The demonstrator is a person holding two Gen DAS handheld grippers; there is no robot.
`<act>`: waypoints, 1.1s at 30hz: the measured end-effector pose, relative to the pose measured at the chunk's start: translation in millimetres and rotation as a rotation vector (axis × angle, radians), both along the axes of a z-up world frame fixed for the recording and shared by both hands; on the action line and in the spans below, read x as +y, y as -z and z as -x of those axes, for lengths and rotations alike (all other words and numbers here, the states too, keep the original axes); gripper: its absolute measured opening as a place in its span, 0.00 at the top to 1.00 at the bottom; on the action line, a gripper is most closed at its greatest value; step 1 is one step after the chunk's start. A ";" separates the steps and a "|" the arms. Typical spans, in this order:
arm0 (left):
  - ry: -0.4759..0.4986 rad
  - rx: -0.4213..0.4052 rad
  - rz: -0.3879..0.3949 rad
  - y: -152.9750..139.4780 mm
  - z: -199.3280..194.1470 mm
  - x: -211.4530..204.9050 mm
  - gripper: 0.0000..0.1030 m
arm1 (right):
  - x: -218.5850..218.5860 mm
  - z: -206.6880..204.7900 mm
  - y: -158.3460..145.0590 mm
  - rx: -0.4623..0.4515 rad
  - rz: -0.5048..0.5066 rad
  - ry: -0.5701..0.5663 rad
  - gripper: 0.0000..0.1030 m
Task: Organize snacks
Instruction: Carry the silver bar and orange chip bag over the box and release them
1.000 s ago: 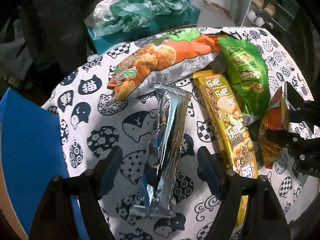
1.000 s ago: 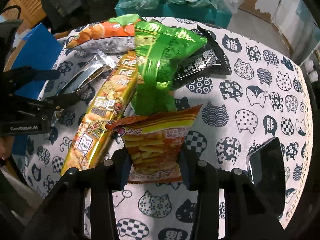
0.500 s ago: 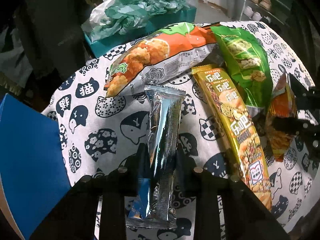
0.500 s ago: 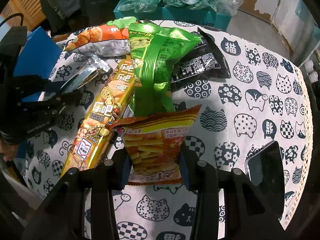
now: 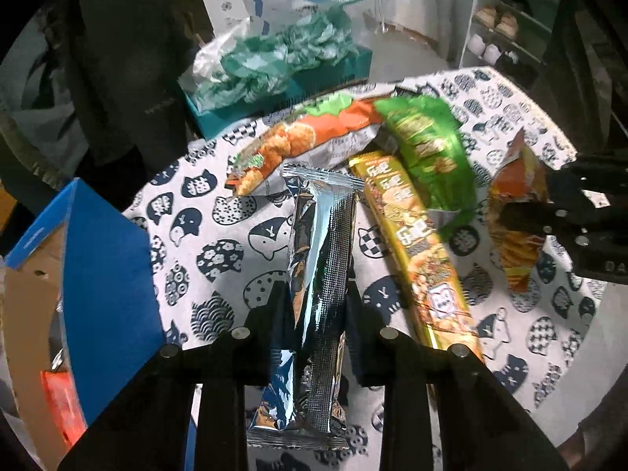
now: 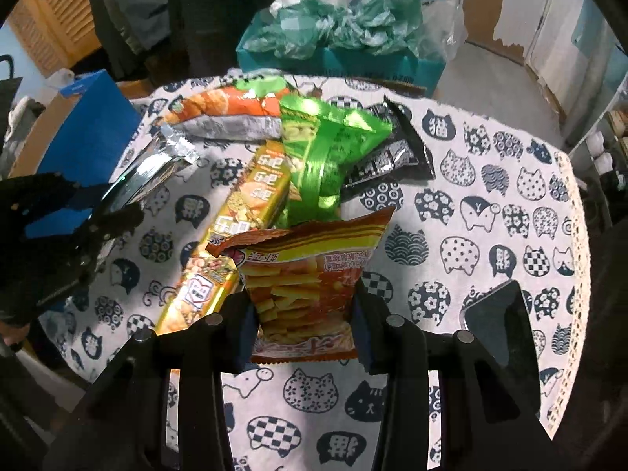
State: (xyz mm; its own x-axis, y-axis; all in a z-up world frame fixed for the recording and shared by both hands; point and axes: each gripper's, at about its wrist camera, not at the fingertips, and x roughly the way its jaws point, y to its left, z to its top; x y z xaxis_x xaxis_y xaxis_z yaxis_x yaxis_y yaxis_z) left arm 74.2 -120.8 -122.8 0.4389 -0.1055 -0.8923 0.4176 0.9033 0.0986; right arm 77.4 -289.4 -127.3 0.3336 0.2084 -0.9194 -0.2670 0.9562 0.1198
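Observation:
My left gripper (image 5: 316,306) is shut on a long silver foil snack pack (image 5: 320,259) and holds it lifted above the cat-print tablecloth (image 5: 219,251). My right gripper (image 6: 304,310) is shut on an orange bag of fries snacks (image 6: 306,271), also raised; it shows in the left wrist view (image 5: 514,219). On the cloth lie a long gold snack pack (image 6: 239,227), a green bag (image 6: 322,153), an orange-and-silver bag (image 6: 231,112) and a black packet (image 6: 392,157).
A blue cardboard box (image 5: 98,259), open at the top, stands at the table's left edge. A teal box stuffed with green plastic bags (image 6: 345,39) sits behind the table. A dark phone (image 6: 498,333) lies on the cloth at the right.
My left gripper closed on the silver foil pack and lifted it off the cloth. My right gripper, still holding the orange bag, rose a little.

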 end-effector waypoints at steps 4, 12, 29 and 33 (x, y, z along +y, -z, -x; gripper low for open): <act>-0.010 -0.027 0.024 -17.4 6.2 6.3 0.73 | 4.4 6.3 -12.4 -0.024 -0.005 -0.007 0.62; -0.031 -0.080 0.052 -52.8 27.9 20.6 0.73 | 24.0 13.8 -37.4 -0.069 -0.015 -0.035 0.62; -0.126 -0.186 0.045 -92.8 45.7 77.1 0.73 | 83.0 8.4 -77.9 -0.119 -0.071 -0.104 0.62; -0.167 -0.195 0.059 -99.9 46.8 98.7 0.73 | 102.7 5.2 -86.7 -0.129 -0.085 -0.130 0.62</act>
State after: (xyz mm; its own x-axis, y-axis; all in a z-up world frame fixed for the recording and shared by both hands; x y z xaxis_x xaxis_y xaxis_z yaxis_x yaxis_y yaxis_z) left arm 27.4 -22.1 -23.0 0.6178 -0.0668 -0.7835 0.2408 0.9646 0.1076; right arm 72.3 -186.7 -40.7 0.4126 0.3325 -0.8480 -0.4060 0.9005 0.1556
